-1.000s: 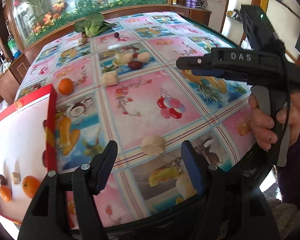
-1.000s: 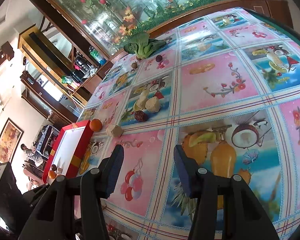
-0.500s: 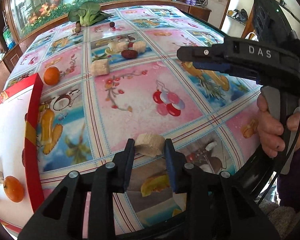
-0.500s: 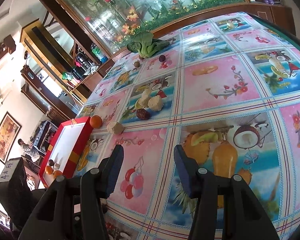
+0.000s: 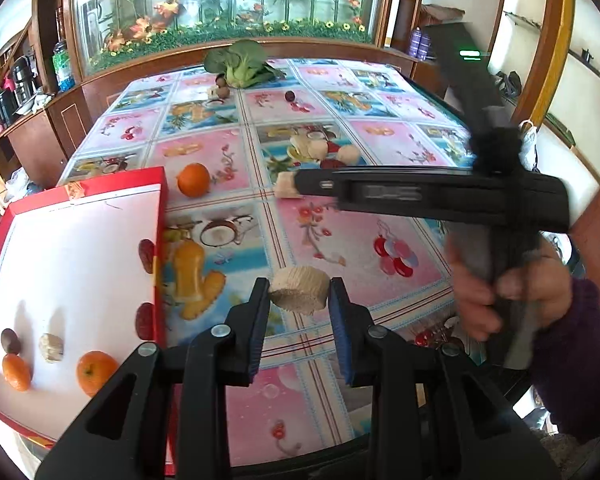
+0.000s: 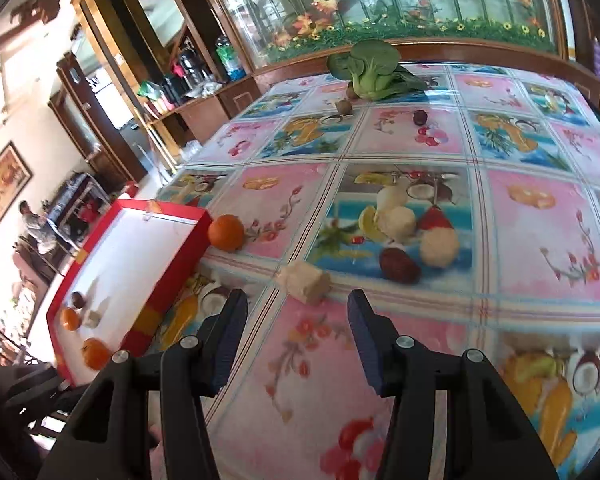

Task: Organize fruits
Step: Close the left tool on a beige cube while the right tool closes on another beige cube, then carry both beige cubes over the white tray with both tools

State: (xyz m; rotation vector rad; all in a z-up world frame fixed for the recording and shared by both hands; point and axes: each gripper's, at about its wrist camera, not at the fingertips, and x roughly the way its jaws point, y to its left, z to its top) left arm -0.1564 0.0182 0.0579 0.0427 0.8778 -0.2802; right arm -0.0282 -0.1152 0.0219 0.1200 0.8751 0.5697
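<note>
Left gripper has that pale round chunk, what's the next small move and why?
Probably carry it left, over the red wall of the box. The left gripper is shut on the pale chunk, lifted off the tablecloth, and the box already holds a similar chunk beside oranges.

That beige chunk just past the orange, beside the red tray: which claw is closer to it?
Right. The right claw hangs open just short of the beige chunk, which lies ahead between its fingers. The left claw is farther back, shut on a round beige slice.
</note>
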